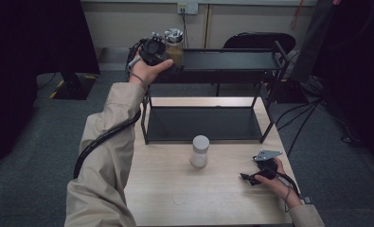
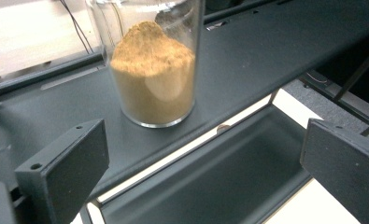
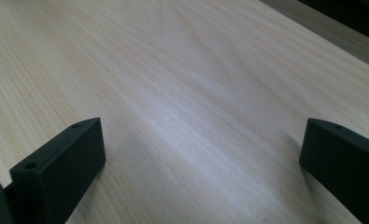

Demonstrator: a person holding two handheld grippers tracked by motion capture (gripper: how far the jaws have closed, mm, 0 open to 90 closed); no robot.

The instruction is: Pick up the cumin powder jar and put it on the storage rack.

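Clear glass jar (image 2: 152, 65) of tan, sandy powder, heaped into a mound inside, standing upright on the top shelf of a dark matte metal two-tier rack (image 1: 232, 60); same jar with a shiny lid visible at the left end of that shelf in the high view (image 1: 173, 43). Rack built of thin black bars with flat, slightly dusty trays, set on a pale wooden table (image 1: 213, 189) with fine straight grain. Small cylindrical frosted-white jar with a rounded grey cap (image 1: 200, 151), upright on the table in front of the lower tray, well apart from both grippers.

Left gripper (image 2: 201, 168): blocky black jaws spread wide, nothing between them, drawn just clear of the powder jar and touching neither jar nor shelf. Right gripper (image 3: 201, 168): matching black jaws wide apart, empty, hovering low over bare wood.

Left arm in a beige sleeve stretched forward and up to the shelf's left end, hand (image 1: 149, 66) wrapped around the gripper body, black cable trailing down along the forearm. Right hand (image 1: 270, 177) low at the table's near right edge, gripper pointing leftwards across the tabletop, grey three-cornered plate on top.
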